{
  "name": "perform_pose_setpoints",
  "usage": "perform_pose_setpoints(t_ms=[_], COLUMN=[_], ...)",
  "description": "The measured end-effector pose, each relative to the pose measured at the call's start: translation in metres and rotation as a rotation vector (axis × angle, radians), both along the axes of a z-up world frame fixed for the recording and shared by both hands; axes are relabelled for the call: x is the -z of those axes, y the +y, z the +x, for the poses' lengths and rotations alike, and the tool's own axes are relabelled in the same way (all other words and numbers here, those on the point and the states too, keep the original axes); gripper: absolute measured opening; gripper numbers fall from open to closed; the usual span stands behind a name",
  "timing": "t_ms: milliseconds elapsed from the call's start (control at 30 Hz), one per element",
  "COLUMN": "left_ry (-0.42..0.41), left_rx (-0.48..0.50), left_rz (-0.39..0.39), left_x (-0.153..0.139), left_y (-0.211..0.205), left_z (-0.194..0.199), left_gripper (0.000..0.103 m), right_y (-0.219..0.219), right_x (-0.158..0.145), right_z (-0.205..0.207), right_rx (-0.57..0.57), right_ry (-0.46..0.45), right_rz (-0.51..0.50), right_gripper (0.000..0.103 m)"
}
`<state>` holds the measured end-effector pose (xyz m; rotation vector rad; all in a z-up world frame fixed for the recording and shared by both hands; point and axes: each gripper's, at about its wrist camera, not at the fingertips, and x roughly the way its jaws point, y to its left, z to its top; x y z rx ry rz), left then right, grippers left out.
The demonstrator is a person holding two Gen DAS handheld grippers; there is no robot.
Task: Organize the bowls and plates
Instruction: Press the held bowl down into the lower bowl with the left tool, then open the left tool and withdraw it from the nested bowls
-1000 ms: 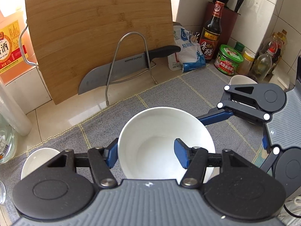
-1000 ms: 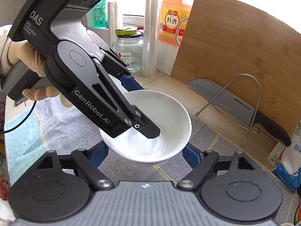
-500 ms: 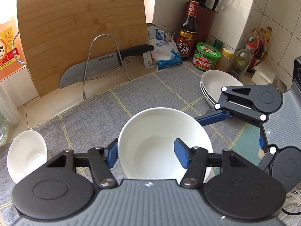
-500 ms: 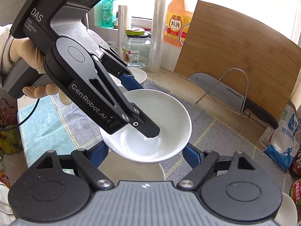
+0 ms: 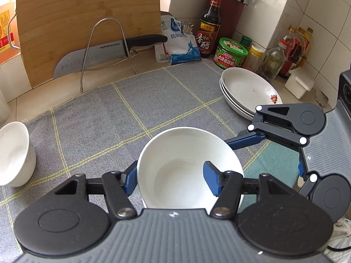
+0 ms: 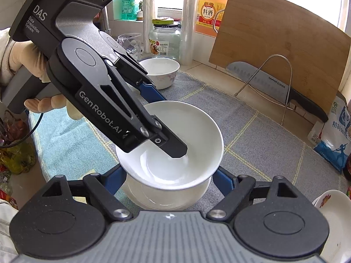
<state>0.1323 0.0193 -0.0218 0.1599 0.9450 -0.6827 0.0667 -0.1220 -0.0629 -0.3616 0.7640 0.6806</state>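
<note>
As the two grippers travel together across the counter, the view has shifted from a second ago.

- Left gripper [image 5: 171, 176]: narrow, clamped on the near wall of a white bowl [image 5: 182, 144], one pad inside, one outside. Bowl carried clear of the mat, tilted slightly. A gloved hand [image 6: 24, 61] holds the gripper's handle.
- Right gripper [image 6: 170, 175]: half spread, pads on either side just below the carried bowl's rim. Can't tell whether they press on anything.
- New since a second ago: a second white bowl [image 6: 166, 197] shows directly under the carried one, between the right pads; it appears to sit on the mat.
- Also new in the left wrist view: a stack of plates [image 5: 245, 87] at far right. The small bowl [image 5: 13, 153] at left now shows more fully.

Surface and room:
- Grey checked mat [image 5: 131, 109] over a pale counter; teal towel [image 6: 65, 140] at the near left of the right wrist view.
- Far side: bamboo cutting board [image 5: 87, 11] leaning on the wall, knife [image 5: 92, 54] against it.
- Far right corner: salt bag [image 5: 177, 43], dark vinegar bottle [image 5: 209, 22], green-lidded tub [image 5: 231, 53], more bottles along the white tiles.
- Far left, by the window: glass jar [image 6: 163, 39].

Hard to read:
- The lower bowl is hidden in the left wrist view.
- Its near edge is cut by the right gripper's body.
- The plate count is unclear.
</note>
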Motion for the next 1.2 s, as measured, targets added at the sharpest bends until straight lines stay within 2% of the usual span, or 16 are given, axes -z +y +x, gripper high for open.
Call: perform_pose_setpoints(t_ms=[400, 1067, 1133, 1167, 1200], left_ry=[0.013, -0.034, -0.037, -0.041, -0.049], left_rx=[0.000, 0.022, 0.023, 0.023, 0.022], left_rz=[0.000, 0.048, 0.043, 0.044, 0.047], left_x=[0.009, 0.014, 0.014, 0.013, 0.012], left_y=[-0.005, -0.006, -0.005, -0.005, -0.005], left_z=[-0.001, -0.006, -0.006, -0.006, -0.007], left_gripper=[0.060, 0.062, 0.063, 0.066, 0.068], right_y=[-0.003, 0.001, 0.001, 0.000, -0.001], right_x=[0.008, 0.014, 0.013, 0.012, 0.010], right_z=[-0.003, -0.004, -0.004, -0.005, -0.006], right_rx=[0.012, 0.000, -0.001, 0.001, 0.002], right_ry=[0.017, 0.020, 0.020, 0.014, 0.004], right_rz=[-0.011, -0.029, -0.021, -0.017, -0.010], right_gripper=[0.089, 0.089, 0.092, 0.102, 0.103])
